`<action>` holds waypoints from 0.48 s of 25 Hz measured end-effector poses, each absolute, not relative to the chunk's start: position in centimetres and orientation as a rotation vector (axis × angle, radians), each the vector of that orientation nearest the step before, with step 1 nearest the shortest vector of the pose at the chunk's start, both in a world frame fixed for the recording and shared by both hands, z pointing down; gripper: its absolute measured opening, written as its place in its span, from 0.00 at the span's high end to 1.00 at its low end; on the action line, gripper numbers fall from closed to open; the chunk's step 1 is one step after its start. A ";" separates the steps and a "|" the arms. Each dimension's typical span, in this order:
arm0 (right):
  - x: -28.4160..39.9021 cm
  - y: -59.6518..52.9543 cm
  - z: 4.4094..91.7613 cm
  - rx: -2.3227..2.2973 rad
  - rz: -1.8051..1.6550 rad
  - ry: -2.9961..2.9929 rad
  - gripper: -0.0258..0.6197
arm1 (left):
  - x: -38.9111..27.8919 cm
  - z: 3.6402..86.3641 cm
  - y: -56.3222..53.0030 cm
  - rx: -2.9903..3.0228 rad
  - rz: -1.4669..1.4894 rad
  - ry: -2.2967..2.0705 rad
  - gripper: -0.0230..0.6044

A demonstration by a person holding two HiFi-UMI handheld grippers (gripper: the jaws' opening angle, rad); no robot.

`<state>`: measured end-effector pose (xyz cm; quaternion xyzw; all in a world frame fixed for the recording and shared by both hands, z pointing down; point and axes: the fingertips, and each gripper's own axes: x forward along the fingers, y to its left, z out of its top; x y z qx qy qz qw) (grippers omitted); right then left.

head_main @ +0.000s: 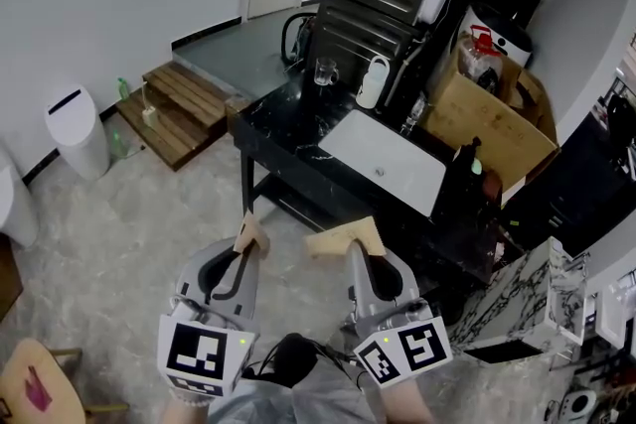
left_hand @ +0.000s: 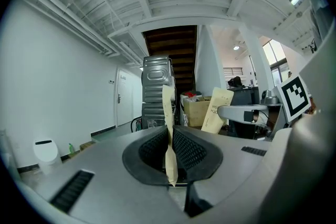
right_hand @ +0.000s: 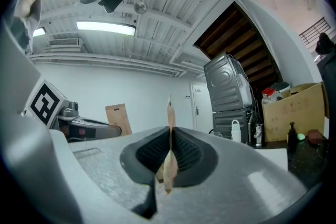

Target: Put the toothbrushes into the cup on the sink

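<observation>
On the left, the left gripper [head_main: 249, 243] is clamped on a kraft-paper packet [head_main: 252, 233], presumably a wrapped toothbrush. It stands edge-on between the pads, long axis roughly upright, its top end rising above the jaws. Over to the right gripper [head_main: 353, 248], clenched the same way on a second packet [head_main: 343, 238], also upright and leaning a little. Neither is anywhere near home yet: both are well apart from the black counter [head_main: 273, 129] ahead, where the glass cup [head_main: 325, 71] waits just left of the white sink [head_main: 383, 162]. It looks empty from here, so I'd say both deliveries remain to be done.
</observation>
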<state>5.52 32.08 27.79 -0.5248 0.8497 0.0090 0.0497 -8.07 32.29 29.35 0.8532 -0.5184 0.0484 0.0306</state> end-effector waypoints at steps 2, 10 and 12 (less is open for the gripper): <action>5.1 31.7 27.6 -1.596 0.036 2.593 0.96 | -8.5 29.3 31.9 2.625 0.148 -1.601 0.92; 5.0 28.7 28.1 -1.603 0.038 2.588 0.96 | -9.5 29.8 29.3 2.610 0.149 -1.625 0.92; 5.0 27.4 28.4 -1.599 0.027 2.588 0.96 | -9.6 30.0 28.3 2.602 0.156 -1.632 0.92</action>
